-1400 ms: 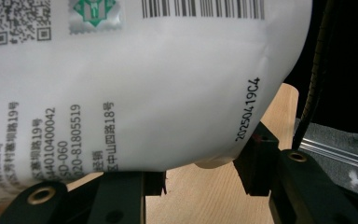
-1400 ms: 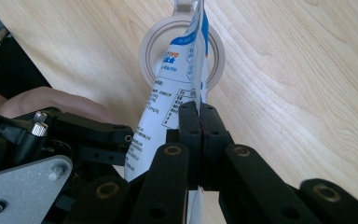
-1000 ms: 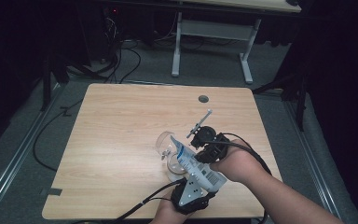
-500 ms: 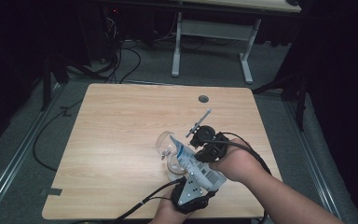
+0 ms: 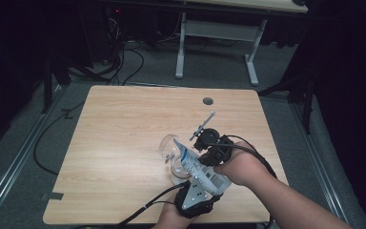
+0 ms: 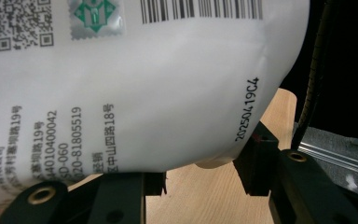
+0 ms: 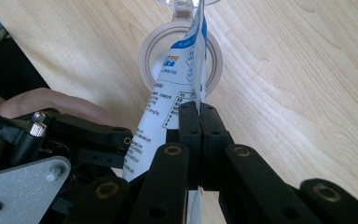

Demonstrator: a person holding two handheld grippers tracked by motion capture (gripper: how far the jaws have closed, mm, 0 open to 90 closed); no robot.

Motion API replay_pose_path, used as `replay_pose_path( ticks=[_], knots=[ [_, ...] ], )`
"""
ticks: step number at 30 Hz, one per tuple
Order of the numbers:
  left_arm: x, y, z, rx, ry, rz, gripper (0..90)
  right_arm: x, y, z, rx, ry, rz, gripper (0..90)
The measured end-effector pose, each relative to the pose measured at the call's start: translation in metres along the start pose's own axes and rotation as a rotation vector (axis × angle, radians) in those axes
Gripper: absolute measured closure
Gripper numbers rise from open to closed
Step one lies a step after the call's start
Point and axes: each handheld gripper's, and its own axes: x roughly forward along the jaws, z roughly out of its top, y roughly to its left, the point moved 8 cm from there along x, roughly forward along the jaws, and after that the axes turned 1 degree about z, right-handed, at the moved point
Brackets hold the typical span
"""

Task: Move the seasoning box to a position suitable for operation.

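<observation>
So the white pouch [image 5: 198, 167] is being gripped by both: bulging body by the left gripper [image 6: 200, 179], edge pinched in the right gripper [image 7: 199, 116]. It's being aimed at the jar [image 7: 182, 51] just ahead; nothing's seen being poured yet.

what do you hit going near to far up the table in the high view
left gripper → white pouch → clear jar → small round hole in the table

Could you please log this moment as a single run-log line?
left claw: grips white pouch body | right claw: shut on pouch edge | pouch: tilted over open jar | surface: wooden table
</observation>
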Motion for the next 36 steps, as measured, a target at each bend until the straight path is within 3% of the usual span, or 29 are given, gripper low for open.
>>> replay_pose_path(
  ticks=[36],
  knots=[
    [-0.0014,-0.0010,0.0012,0.005,-0.004,-0.003,59.9,0.0002,0.0017,0.0008,-0.011,0.007,0.001,90.0]
  ],
)
